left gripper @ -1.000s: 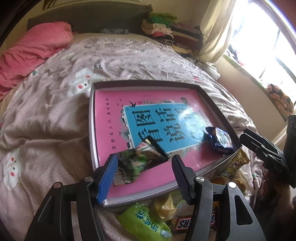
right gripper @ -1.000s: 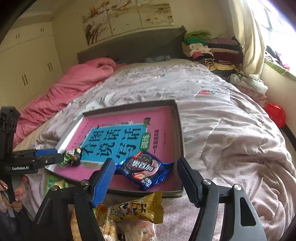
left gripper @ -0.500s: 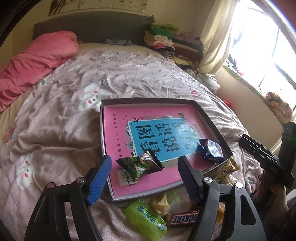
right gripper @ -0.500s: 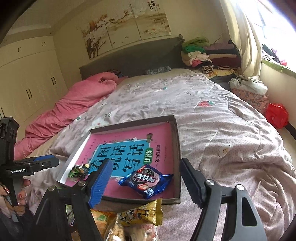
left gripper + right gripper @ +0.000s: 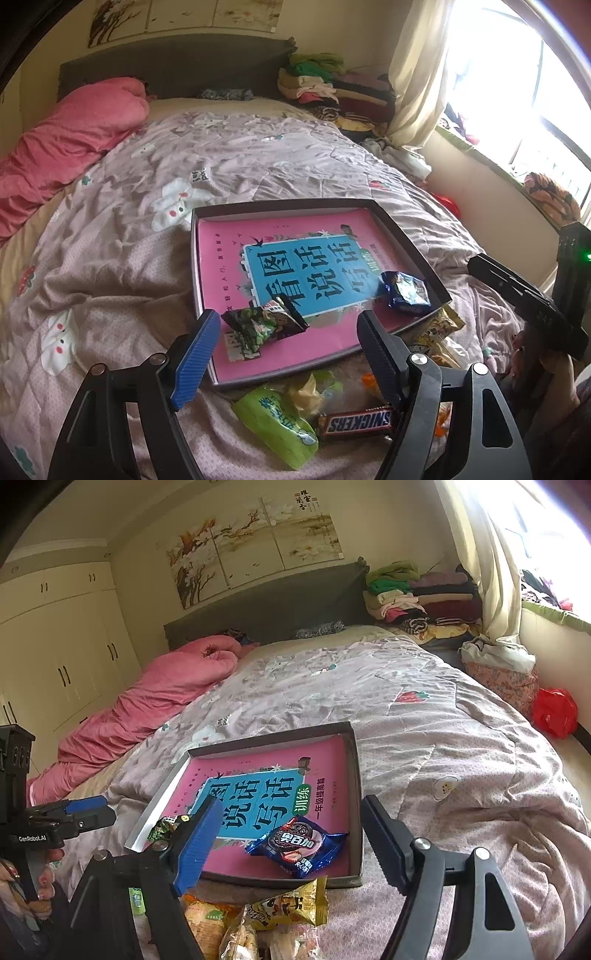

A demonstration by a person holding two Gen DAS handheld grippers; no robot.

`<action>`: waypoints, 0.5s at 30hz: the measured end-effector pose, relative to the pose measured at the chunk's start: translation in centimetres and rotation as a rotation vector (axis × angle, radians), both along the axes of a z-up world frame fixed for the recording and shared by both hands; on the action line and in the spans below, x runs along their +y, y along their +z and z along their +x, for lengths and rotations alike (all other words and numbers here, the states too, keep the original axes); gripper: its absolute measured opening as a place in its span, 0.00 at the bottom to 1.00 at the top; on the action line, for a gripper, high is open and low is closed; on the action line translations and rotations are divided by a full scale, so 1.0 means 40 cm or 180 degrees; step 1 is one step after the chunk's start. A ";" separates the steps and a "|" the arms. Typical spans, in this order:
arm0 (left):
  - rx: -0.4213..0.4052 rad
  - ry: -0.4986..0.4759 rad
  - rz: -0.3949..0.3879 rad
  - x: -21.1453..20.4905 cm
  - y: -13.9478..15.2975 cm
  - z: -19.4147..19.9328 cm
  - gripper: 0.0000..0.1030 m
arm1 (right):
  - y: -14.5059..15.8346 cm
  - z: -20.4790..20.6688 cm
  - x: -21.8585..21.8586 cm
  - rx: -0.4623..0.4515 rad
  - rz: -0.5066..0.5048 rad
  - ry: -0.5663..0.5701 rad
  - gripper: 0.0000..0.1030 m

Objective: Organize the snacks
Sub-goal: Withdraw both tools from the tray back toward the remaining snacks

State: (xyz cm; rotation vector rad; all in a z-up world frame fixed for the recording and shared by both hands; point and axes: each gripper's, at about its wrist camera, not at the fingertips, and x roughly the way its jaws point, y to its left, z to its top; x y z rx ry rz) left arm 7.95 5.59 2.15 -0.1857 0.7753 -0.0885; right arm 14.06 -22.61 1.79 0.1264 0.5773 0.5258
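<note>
Your left gripper (image 5: 286, 338) hangs above the near edge of the shallow tray (image 5: 410, 242) on the bed, its jaws wide apart after just opening, with nothing pressed between the pads; the green-and-black snack packet (image 5: 264, 325) lies loose on the pink book cover in the tray's near left corner. Your right gripper (image 5: 286, 825) also stands wide, its jaws having just been opening and empty, with the blue cookie packet (image 5: 297, 845) lying flat in the tray's near right corner. More snacks sit on the bedspread (image 5: 110, 280) just outside the tray's near rim (a green packet (image 5: 275, 424), a Snickers bar (image 5: 360, 422) and a yellow wrapper (image 5: 291, 904)).
</note>
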 end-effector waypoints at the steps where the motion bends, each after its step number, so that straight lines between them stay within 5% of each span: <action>1: 0.0006 -0.0012 0.0004 -0.004 0.000 -0.002 0.75 | 0.001 -0.001 0.000 -0.0008 -0.0001 0.0011 0.74; 15: 0.0132 -0.0142 0.0094 -0.049 -0.030 -0.047 0.78 | -0.008 -0.054 0.027 0.0110 -0.0154 0.0173 0.74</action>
